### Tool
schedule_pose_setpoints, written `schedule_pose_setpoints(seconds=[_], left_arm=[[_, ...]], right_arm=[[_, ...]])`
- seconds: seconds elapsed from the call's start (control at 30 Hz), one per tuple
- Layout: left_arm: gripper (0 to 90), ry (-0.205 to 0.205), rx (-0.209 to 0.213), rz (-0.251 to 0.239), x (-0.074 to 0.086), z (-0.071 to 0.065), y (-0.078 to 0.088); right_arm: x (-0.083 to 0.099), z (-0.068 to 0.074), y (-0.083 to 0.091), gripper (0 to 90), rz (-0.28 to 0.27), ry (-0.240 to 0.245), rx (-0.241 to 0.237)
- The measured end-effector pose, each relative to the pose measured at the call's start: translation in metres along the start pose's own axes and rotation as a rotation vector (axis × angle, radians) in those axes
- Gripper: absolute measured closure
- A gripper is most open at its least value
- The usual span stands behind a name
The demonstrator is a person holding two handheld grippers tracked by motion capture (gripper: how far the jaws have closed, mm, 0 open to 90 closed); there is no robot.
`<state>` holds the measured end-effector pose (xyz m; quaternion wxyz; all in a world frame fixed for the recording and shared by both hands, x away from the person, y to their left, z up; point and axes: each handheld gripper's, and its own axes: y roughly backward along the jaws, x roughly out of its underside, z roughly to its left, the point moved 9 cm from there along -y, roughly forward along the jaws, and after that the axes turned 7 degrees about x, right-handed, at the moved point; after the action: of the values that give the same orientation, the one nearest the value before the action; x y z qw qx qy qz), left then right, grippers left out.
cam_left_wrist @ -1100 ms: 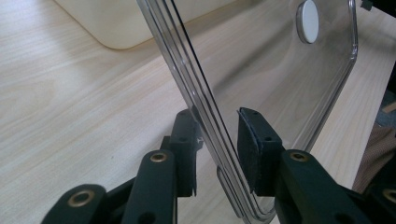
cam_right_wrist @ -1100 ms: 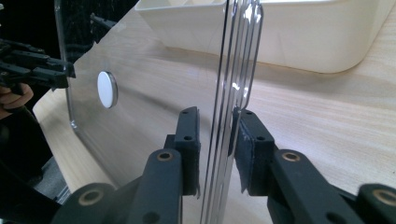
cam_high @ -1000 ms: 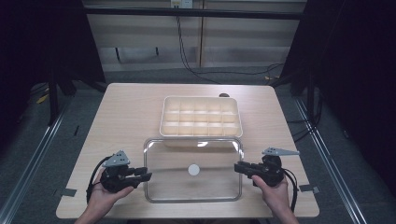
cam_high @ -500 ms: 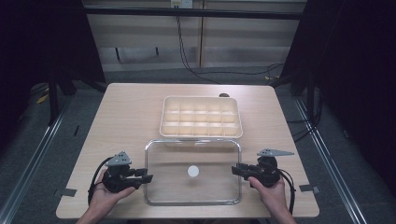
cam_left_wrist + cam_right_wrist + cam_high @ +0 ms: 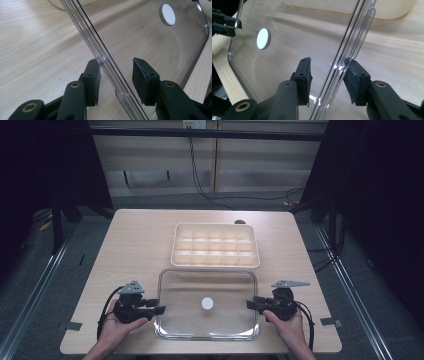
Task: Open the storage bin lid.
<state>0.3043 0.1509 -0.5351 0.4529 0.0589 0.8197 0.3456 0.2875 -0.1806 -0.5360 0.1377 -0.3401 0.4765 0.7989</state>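
A clear rectangular lid [image 5: 185,320] lies flat on the wooden table near its front edge, with a white round disc [image 5: 207,303] at its centre. My left gripper [image 5: 159,309] sits at the lid's left edge and is open. In the left gripper view its jaws straddle the lid's rim [image 5: 105,58], one pad close against it. My right gripper [image 5: 249,305] is at the lid's right edge, also open. In the right gripper view the rim [image 5: 342,57] runs between the pads, and the right pad [image 5: 352,80] touches it.
A cream tray with several empty compartments [image 5: 216,265] stands just behind the lid, mid-table. The table's front edge [image 5: 200,354] is close below the lid. A person's hands hold both grippers from the bottom. Cables trail on the floor behind the table.
The lid and its disc have shifted slightly toward the table's front edge. The right gripper moved a little nearer and inward. The left gripper has hardly moved.
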Motion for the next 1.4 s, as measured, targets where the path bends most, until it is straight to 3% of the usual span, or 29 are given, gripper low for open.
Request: schedule_pose_setpoints(seconds=[0.7,0.93,1.13,1.4], left_arm=[[55.7,0.027,-0.004,0.059,0.006,0.008,-0.011],[52.6,0.043,0.009,0.088,0.009,0.007,-0.015],[50.3,0.055,0.015,0.096,0.010,0.008,-0.017],[46.9,0.039,0.002,0.106,0.011,0.008,-0.018]], right_arm=[[0.004,-0.010,-0.014,51.8,0.038,-0.004,0.051],[0.010,-0.010,-0.020,44.2,0.070,0.011,0.073],[0.010,-0.008,-0.021,39.6,0.066,0.012,0.076],[0.010,-0.010,-0.020,36.4,0.062,0.014,0.095]])
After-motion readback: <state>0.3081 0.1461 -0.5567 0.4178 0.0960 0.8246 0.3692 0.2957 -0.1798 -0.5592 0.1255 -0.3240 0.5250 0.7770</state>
